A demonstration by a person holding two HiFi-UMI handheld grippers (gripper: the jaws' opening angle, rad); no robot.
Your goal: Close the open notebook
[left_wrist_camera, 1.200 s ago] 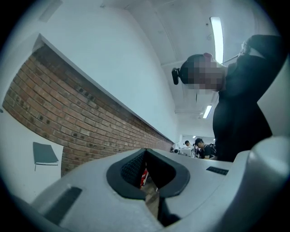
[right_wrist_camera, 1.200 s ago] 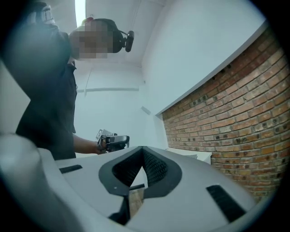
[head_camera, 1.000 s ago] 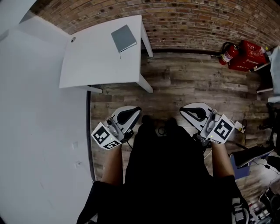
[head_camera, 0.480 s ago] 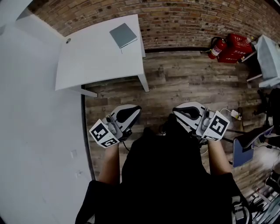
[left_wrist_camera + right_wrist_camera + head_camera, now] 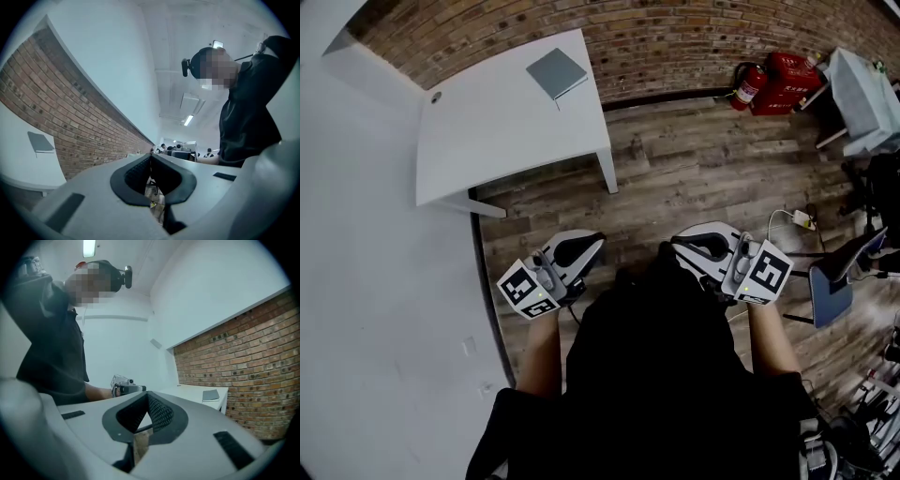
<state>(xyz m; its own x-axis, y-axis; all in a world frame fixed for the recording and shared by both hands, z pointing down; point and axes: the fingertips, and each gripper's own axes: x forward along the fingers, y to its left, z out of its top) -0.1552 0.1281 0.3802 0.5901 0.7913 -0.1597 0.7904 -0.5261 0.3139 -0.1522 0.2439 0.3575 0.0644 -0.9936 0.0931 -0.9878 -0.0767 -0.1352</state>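
On the white table (image 5: 506,131), at its far corner by the brick wall (image 5: 675,37), I see the notebook (image 5: 557,72). It lies flat with its grey cover up and looks closed; a thin strip sticks out past its near edge. Nothing else that I can make out rests on the tabletop.

Against the wall to the right, a red box (image 5: 789,77) sits on the floor (image 5: 694,169) just beside a fire extinguisher (image 5: 748,82). I cannot tell what it holds.

Both grippers hang low, close to my operator's body and well apart from the table. The left gripper (image 5: 595,239) has its jaws pressed together with nothing between them; from its own camera the notebook (image 5: 40,142) shows far off to the left, on the table against the bricks. The right gripper (image 5: 677,243) also has its jaw tips meeting, empty. From its camera the notebook (image 5: 211,395) sits off to the right, well beyond the tips, and the left gripper (image 5: 136,388) shows ahead, held in a hand.
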